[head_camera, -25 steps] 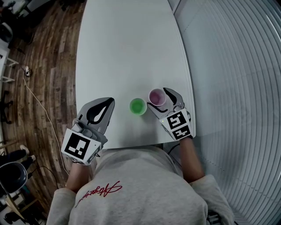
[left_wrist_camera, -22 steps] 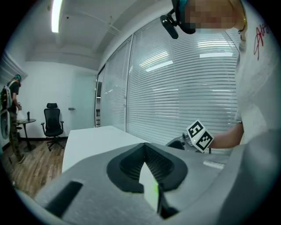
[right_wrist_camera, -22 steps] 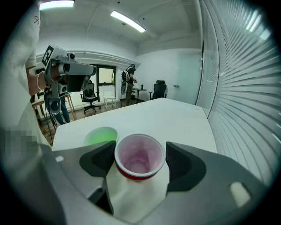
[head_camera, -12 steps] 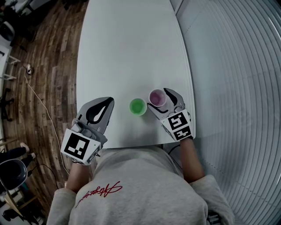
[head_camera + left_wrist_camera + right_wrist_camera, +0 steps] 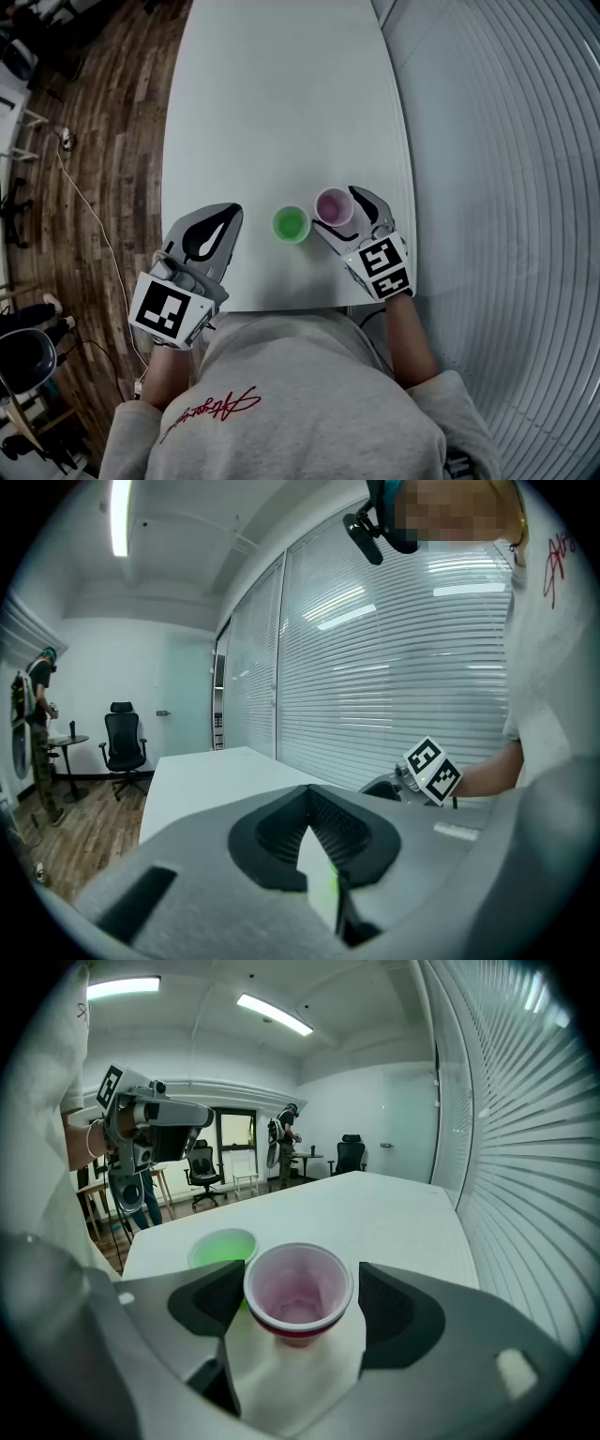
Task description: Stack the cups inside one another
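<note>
A red cup point(image 5: 335, 206) with a pale inside stands upright on the white table point(image 5: 281, 103), near its front right. My right gripper point(image 5: 343, 214) is open around it. In the right gripper view the cup point(image 5: 298, 1295) sits between the jaws, the left pad close to its rim and a narrow gap at the right pad. A green cup point(image 5: 292, 225) stands just left of it, apart from it, also behind the left jaw point(image 5: 221, 1249). My left gripper point(image 5: 221, 221) is shut and holds nothing, over the table's front left corner. Its jaws point(image 5: 312, 810) meet.
The table's right edge point(image 5: 405, 187) runs beside a wall of blinds point(image 5: 506, 141). Its near edge lies just under both grippers. Wooden floor point(image 5: 103, 141) and a cable lie to the left. Office chairs and a person stand far across the room.
</note>
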`<move>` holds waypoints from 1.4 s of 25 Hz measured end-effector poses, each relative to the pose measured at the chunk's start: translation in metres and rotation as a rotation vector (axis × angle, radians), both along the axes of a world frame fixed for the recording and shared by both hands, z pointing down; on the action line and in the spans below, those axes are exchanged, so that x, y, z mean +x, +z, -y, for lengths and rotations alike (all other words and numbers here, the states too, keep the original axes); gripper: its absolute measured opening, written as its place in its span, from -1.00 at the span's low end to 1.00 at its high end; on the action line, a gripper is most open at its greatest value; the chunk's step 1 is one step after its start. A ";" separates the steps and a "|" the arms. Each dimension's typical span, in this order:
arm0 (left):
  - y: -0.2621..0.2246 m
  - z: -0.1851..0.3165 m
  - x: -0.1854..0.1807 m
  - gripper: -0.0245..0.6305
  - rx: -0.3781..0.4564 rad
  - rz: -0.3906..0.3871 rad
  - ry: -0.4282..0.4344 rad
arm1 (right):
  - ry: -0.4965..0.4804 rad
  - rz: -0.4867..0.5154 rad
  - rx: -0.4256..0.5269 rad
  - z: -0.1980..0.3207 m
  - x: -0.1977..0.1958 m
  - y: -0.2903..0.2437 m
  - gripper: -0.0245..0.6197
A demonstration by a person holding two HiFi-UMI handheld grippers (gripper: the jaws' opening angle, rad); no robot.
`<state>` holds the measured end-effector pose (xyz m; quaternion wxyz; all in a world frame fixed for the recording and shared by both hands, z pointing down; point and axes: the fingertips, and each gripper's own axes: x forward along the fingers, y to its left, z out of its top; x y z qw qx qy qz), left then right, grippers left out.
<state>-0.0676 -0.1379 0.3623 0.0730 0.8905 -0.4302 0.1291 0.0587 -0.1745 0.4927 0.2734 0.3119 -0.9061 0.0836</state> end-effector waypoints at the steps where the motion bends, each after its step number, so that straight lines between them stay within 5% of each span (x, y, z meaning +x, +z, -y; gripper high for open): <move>1: 0.000 0.000 0.002 -0.94 0.001 0.001 -0.003 | -0.007 0.006 0.001 -0.001 0.001 -0.001 0.23; 11: 0.012 0.001 0.017 -0.94 0.020 -0.001 0.000 | -0.017 0.102 0.050 -0.007 0.014 -0.027 0.28; 17: 0.017 -0.003 0.012 -0.94 0.072 -0.076 -0.008 | 0.021 0.137 0.106 -0.006 0.021 -0.052 0.11; 20: 0.025 -0.010 0.013 -0.93 0.086 -0.051 0.009 | 0.042 0.146 0.116 -0.006 0.025 -0.061 0.00; 25: 0.042 -0.016 0.021 -0.78 0.098 -0.044 0.045 | 0.073 0.160 0.137 -0.002 0.034 -0.059 -0.27; 35: 0.045 -0.018 0.027 -0.46 0.108 -0.090 0.086 | 0.070 0.175 0.158 0.000 0.031 -0.071 -0.45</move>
